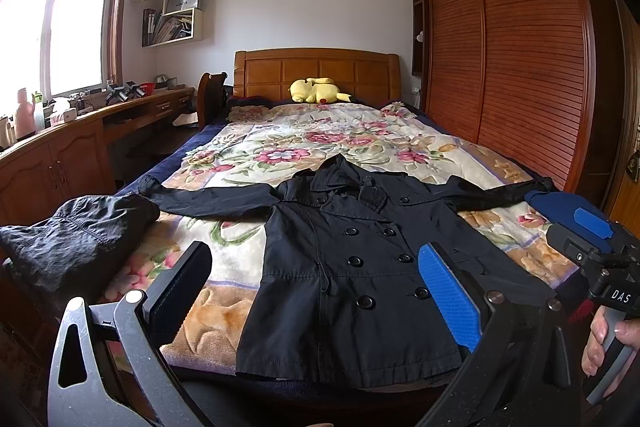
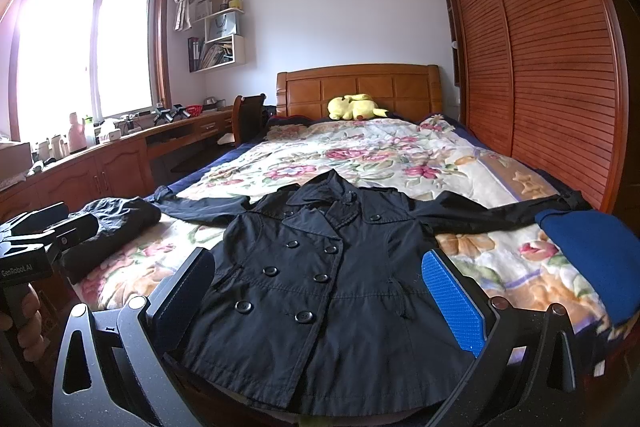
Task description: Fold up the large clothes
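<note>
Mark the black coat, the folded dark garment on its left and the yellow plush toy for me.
black coat (image 1: pixel 360 279): left wrist view, on the buttoned front panel.
folded dark garment (image 1: pixel 76 243): left wrist view, on its crumpled top.
yellow plush toy (image 2: pixel 354 107): right wrist view, on its body by the headboard.

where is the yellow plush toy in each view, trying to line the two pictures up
Left wrist view: the yellow plush toy lies at the head of the bed, upper middle of the picture, just left of centre line.
Right wrist view: the same toy sits upper middle, slightly right of centre.
Shared landmark: the wooden headboard directly behind it, with the black coat spread flat in front.
</note>
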Tool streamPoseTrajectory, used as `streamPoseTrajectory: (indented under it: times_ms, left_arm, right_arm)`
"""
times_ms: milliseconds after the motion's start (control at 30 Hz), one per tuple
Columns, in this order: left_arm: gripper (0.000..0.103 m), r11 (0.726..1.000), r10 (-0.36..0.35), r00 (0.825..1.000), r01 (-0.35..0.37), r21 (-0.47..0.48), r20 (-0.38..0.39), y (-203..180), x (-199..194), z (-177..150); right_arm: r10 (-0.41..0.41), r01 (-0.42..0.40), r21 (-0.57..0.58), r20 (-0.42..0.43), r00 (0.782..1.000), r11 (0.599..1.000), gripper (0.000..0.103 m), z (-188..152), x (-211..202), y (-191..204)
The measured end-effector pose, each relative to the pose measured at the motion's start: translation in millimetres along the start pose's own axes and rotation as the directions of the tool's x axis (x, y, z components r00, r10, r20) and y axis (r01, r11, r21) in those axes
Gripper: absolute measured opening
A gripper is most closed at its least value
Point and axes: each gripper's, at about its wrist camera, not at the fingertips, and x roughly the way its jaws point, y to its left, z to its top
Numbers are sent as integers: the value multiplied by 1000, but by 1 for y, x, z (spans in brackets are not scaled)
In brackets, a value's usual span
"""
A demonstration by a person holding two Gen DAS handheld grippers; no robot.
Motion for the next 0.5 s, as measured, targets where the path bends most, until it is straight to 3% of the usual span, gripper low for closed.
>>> streamPoseTrajectory:
  times_ms: [500]
  left_arm:
    - [103, 1000, 1, 1000, -1, -2, -1, -2, -4, 3]
  right_arm:
    - [3, -3, -1, -6, 1000, 1000, 103, -1, -1, 2]
